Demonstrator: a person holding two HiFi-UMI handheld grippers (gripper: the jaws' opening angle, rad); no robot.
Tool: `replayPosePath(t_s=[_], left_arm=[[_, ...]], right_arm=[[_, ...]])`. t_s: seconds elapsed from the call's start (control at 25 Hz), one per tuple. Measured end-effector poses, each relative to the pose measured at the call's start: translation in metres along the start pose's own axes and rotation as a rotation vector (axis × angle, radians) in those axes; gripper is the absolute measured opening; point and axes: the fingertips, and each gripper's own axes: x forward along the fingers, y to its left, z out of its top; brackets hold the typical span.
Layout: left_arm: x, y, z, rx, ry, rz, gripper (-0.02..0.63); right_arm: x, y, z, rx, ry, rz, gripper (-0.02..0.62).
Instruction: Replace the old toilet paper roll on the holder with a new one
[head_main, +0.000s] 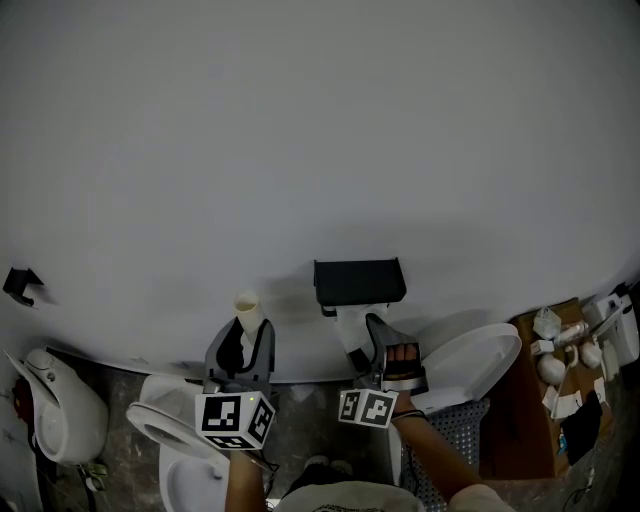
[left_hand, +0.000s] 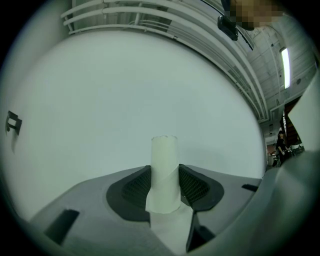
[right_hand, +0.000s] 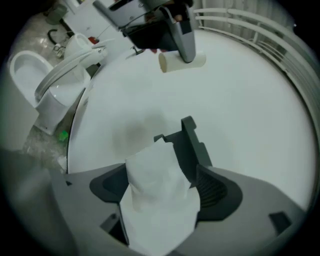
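My left gripper (head_main: 246, 332) is shut on an empty cardboard tube (left_hand: 164, 172), which stands upright between its pads in front of the white wall. The tube (head_main: 247, 309) is left of the black paper holder (head_main: 360, 282) on that wall. My right gripper (head_main: 366, 345) sits just below the holder with its jaws wide. White toilet paper (right_hand: 157, 195) lies crumpled between them against the left pad, and the right pad (right_hand: 216, 189) is bare. The holder's black bracket (right_hand: 189, 146) shows just behind the paper. The right gripper view also shows the left gripper (right_hand: 172, 25) with the tube (right_hand: 182, 61).
A toilet (head_main: 168, 432) with its seat up stands below my left gripper. A white lid (head_main: 472, 358) and a mesh basket (head_main: 455, 432) are at the right, beside a brown box (head_main: 535, 400) with small white items. A black hook (head_main: 20, 284) sits on the wall at far left.
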Motion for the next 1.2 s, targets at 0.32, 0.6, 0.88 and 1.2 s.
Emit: replayPosePath(t_s=[0.32,0.6,0.88,1.2], left_arm=[[-0.002,-0.021,0.013,0.002,-0.030,-0.035,0.178],[-0.008,-0.034,0.029,-0.022,-0.060,-0.048,0.178],[-0.015,-0.039,0.039,-0.026,-0.076,-0.034,0.178],[-0.020,-0.045,0.042,-0.025,-0.077,-0.031,0.178]], right_arm=[[-0.061,-0.078,0.008,0.511,-0.112,-0.064,0.341],[-0.091,-0.160,-0.006,0.984,-0.269,-0.181,0.194],[-0.105,-0.177,-0.033,1.162,-0.272,-0.257,0.089],[-0.112,-0.171,-0.036,1.221,-0.268,-0.261,0.035]])
